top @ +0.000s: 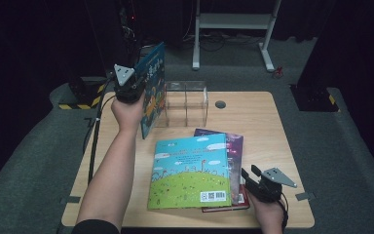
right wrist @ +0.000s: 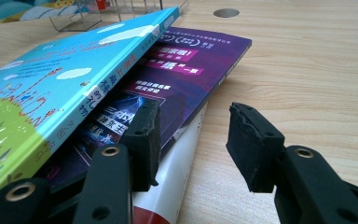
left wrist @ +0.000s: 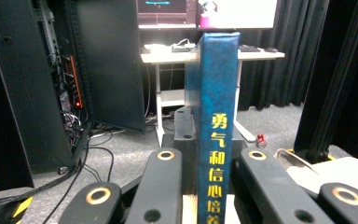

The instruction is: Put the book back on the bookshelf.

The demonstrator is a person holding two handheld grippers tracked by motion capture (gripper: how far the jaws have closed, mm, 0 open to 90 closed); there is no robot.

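My left gripper (top: 137, 90) holds a blue book (top: 154, 87) upright above the table's far left, beside a clear acrylic book rack (top: 186, 103). In the left gripper view the book's blue spine (left wrist: 216, 135) with yellow characters stands pinched between the jaws of the left gripper (left wrist: 212, 158). A stack of books lies at the front: a green-and-blue one (top: 191, 171) on top, a purple one (top: 234, 146) under it, a red-and-white one (top: 226, 205) at the bottom. My right gripper (top: 250, 172) sits open at the stack's right edge. Its left pad (right wrist: 142, 135) is over the purple book (right wrist: 186, 70).
The wooden table (top: 258, 126) has a round cable hole (top: 220, 104) behind the rack. A white desk frame (top: 233, 29) stands on the floor beyond. Bare tabletop (right wrist: 303, 70) lies to the right of the stack.
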